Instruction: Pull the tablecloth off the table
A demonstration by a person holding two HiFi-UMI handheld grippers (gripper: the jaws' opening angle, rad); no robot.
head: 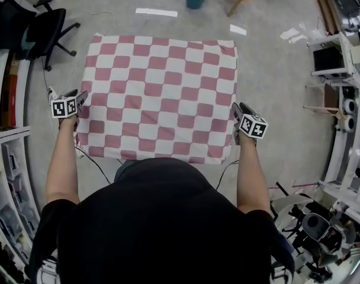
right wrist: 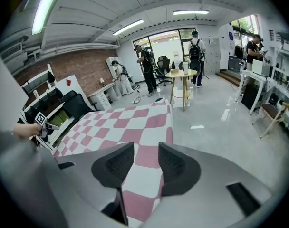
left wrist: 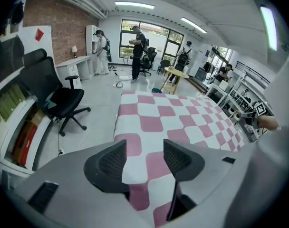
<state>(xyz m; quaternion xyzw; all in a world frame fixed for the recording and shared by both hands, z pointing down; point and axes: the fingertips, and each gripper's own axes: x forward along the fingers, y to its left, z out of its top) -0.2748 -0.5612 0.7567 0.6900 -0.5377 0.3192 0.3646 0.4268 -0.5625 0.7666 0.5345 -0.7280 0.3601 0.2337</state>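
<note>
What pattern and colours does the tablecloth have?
The tablecloth is a pink-and-white checkerboard, seen most clearly in the head view.

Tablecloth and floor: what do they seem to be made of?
Tablecloth: probably thin woven fabric, matte, pink-and-white checked; its edge hangs in soft folds. Floor: likely polished concrete or a coated surface, grey and glossy; it shows bright reflections.

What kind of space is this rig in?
Likely a lab or workshop-type office: brick wall, rolling office chair, equipment racks along the side, bare polished floor around the checked tablecloth.
</note>
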